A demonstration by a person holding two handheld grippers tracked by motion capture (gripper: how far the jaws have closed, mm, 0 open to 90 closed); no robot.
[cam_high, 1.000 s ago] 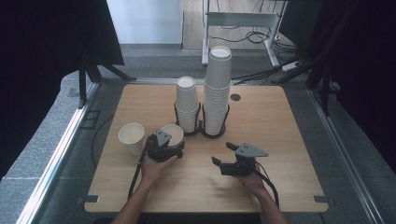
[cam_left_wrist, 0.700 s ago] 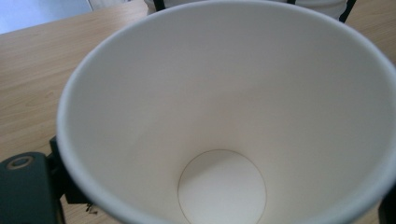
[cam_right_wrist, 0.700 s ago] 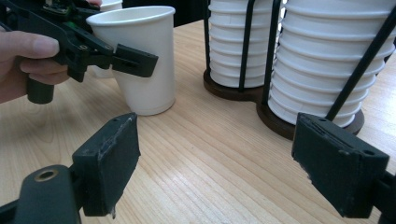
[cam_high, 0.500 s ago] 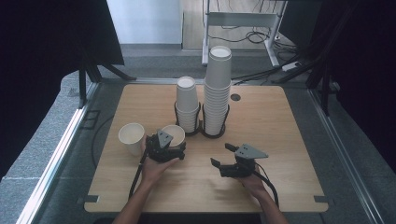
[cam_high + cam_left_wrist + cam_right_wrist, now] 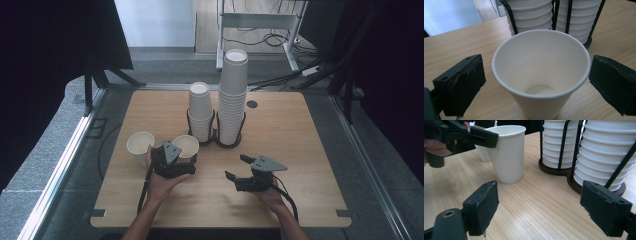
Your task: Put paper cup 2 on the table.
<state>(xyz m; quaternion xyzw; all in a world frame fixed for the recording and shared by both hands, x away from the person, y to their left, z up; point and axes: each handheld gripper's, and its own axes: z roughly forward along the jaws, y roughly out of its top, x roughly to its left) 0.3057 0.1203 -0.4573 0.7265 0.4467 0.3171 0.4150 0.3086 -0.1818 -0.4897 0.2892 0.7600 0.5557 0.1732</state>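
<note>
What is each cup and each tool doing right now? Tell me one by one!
Near cup: upright, empty, standing on the table between the left tool's pads, not squeezed.
Far cup: upright, empty, standing free.
Short stack: cups nested in a wire holder.
Tall stack: cups nested in a wire holder.
Left tool: open, jaws just opened around the near cup.
Right tool: open, empty, over the table.

Lab test bench (dark curtains, floor cables)
</note>
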